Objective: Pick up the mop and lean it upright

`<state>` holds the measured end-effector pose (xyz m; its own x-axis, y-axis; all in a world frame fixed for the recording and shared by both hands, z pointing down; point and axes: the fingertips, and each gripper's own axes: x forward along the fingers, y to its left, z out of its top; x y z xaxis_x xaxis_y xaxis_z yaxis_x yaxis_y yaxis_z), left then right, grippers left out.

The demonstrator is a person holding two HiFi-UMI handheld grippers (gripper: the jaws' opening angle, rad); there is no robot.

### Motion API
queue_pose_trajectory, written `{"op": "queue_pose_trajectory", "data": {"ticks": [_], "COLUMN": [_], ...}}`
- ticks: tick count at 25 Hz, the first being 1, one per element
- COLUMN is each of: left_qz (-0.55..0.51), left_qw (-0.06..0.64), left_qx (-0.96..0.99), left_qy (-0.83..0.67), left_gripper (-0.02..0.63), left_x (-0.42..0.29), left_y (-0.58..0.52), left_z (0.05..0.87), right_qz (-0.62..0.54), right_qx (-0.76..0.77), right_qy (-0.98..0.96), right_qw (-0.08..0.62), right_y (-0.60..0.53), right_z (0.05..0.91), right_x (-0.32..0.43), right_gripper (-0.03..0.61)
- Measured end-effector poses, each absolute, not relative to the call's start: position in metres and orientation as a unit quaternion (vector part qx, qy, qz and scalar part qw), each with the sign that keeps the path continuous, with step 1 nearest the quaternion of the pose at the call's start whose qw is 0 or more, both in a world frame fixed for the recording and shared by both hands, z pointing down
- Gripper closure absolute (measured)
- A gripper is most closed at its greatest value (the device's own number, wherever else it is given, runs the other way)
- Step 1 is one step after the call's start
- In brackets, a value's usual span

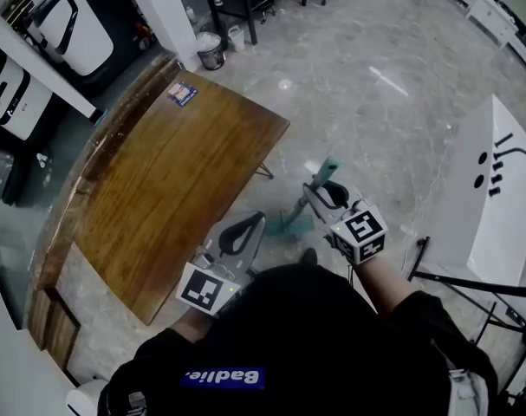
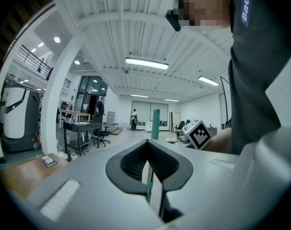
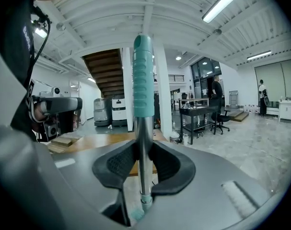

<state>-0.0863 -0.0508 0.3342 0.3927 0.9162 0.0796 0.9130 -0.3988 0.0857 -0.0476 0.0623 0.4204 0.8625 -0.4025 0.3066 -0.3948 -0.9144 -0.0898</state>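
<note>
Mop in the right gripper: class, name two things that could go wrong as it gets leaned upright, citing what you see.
1. The right gripper clamps the mop on its smooth metal shaft, just below the teal grip. Gripped so high, it could slip or swing in the jaws.
2. The floor looks polished, so the mop's foot might skid if it is leaned against the wooden table.

The mop (image 1: 328,168) stands just right of the table (image 1: 176,172).

Bright ceiling strip lights (image 2: 146,63) overhead — fisheye edges dark, distance perhaps soft.
</note>
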Motion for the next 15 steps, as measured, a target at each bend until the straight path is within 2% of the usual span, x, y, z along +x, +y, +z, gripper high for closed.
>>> {"op": "queue_pose_trajectory", "data": {"ticks": [15], "left_qz": [0.047], "left_qw": [0.001], "left_qx": [0.851], "left_qy": [0.522], "left_gripper": [0.595], "left_x": [-0.056], "left_y": [0.057], "left_z": [0.33], "right_qz": [-0.149], "right_qx": [-0.967], "right_qy": [0.207], "right_qw": [0.004], "right_y": [0.194], "right_z": [0.426], "right_x": [-0.009], "right_gripper": [0.47]}}
